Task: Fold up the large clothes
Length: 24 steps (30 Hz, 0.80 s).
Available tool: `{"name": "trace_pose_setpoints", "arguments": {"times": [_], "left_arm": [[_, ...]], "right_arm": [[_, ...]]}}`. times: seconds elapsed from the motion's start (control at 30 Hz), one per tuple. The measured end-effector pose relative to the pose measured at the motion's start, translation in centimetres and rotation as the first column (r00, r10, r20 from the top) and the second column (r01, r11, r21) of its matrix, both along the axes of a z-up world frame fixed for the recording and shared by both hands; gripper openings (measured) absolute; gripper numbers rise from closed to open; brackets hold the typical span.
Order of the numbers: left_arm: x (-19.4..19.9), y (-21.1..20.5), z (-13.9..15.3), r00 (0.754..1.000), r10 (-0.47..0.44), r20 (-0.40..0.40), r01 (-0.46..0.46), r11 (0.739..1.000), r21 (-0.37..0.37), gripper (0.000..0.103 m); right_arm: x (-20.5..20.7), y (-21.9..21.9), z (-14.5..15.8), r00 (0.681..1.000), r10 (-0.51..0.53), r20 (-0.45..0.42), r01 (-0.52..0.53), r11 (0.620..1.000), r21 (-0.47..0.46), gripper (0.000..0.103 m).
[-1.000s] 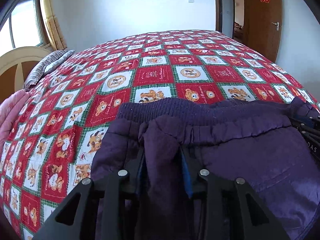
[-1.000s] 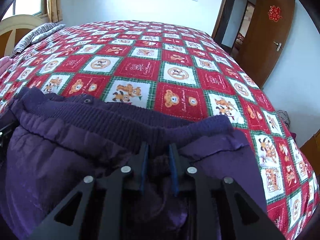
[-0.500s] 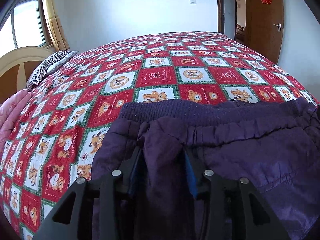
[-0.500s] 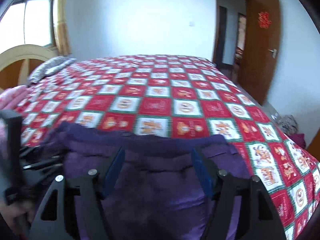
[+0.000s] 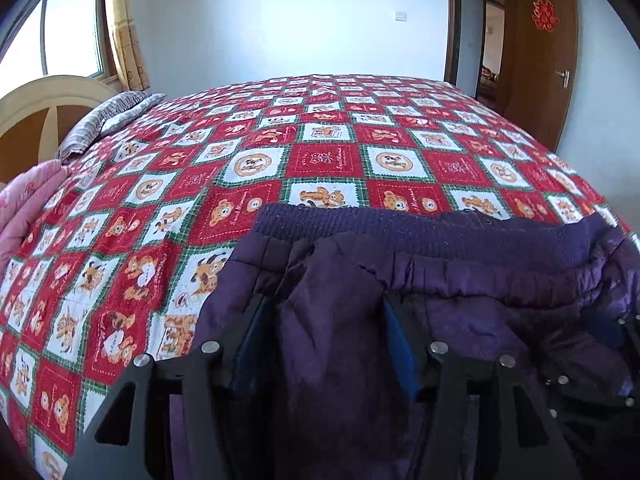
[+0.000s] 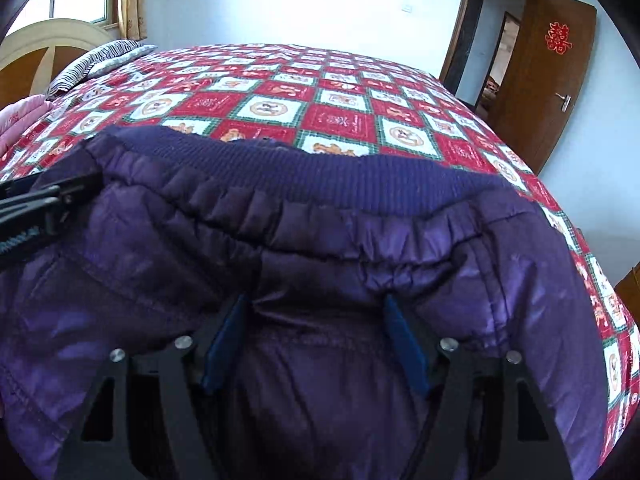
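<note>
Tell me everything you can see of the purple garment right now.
The purple garment is dark, shiny and padded-looking, with a ribbed knit band along its far edge and a gathered seam just below. It lies rumpled on the red patchwork bedspread. A raised fold sits between the fingers of the left claw, whose jaws are opening. The right claw stands open over another bulge. Its near part runs out of view.

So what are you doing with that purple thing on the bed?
A person is folding a big purple jacket on the bed, on its red bear-print bedspread, with a claw in each hand. The left claw is opening, with a bunch of the jacket between its fingers. The right claw stands open over the fabric just below the knitted hem. Neither seems to pinch the jacket now, so it looks just laid down.
</note>
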State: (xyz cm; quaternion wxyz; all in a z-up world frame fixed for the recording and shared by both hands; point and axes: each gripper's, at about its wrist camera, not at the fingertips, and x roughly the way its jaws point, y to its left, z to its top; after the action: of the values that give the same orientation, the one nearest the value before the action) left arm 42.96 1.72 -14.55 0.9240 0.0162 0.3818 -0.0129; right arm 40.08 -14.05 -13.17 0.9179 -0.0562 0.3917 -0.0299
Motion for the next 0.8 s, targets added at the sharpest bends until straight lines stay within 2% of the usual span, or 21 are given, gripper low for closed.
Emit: {"name": "trace_pose_setpoints", "arguments": {"times": [0.13,0.27,0.33,0.4,0.43,0.5,0.57,0.7,0.77,0.8], "left_arm": [[-3.0,2.5,1.5,1.000,0.025,-0.007,-0.026,0.996,-0.082,0.059],[-8.6,5.4,3.0,0.993,0.113,0.044,-0.110,0.992,-0.062,0.064],[-11.3,7.1,3.4,0.988,0.146,0.059,-0.140,0.986,-0.096,0.067],[-13.9,8.7,3.4,0.979,0.195,0.059,-0.186,0.974,-0.129,0.075],[-14.9,9.3,3.2,0.974,0.218,0.053,-0.208,0.966,-0.156,0.083],[-16.6,10.6,2.4,0.964,0.266,0.026,-0.251,0.935,-0.248,0.086],[-17.2,11.1,1.6,0.960,0.280,0.007,-0.263,0.912,-0.313,0.087],[-16.1,10.8,-0.7,0.963,0.267,-0.047,-0.265,0.893,-0.364,0.087],[-15.4,10.9,-1.6,0.964,0.261,-0.051,-0.258,0.874,-0.411,0.089],[-15.0,11.1,-2.1,0.964,0.260,-0.053,-0.256,0.862,-0.437,0.093]], "right_arm": [[-0.2,0.0,0.0,1.000,-0.003,0.013,0.003,1.000,-0.008,0.074],[-0.3,-0.1,-0.1,1.000,-0.006,0.022,0.006,1.000,-0.004,0.074],[-0.5,0.0,0.0,1.000,-0.009,0.030,0.009,1.000,-0.010,0.073],[-0.7,0.1,0.0,0.999,-0.012,0.037,0.013,1.000,-0.020,0.073],[-0.8,0.2,0.0,0.999,-0.012,0.039,0.013,1.000,-0.024,0.073],[-0.8,0.2,0.0,0.999,-0.014,0.042,0.015,1.000,-0.027,0.073],[-0.9,0.3,0.0,0.999,-0.016,0.044,0.017,0.999,-0.030,0.073],[-1.1,0.3,0.0,0.999,-0.018,0.050,0.020,0.999,-0.038,0.073],[-1.2,0.4,0.1,0.998,-0.020,0.055,0.022,0.999,-0.041,0.073],[-1.3,0.4,0.1,0.998,-0.021,0.058,0.024,0.999,-0.044,0.073]]}}
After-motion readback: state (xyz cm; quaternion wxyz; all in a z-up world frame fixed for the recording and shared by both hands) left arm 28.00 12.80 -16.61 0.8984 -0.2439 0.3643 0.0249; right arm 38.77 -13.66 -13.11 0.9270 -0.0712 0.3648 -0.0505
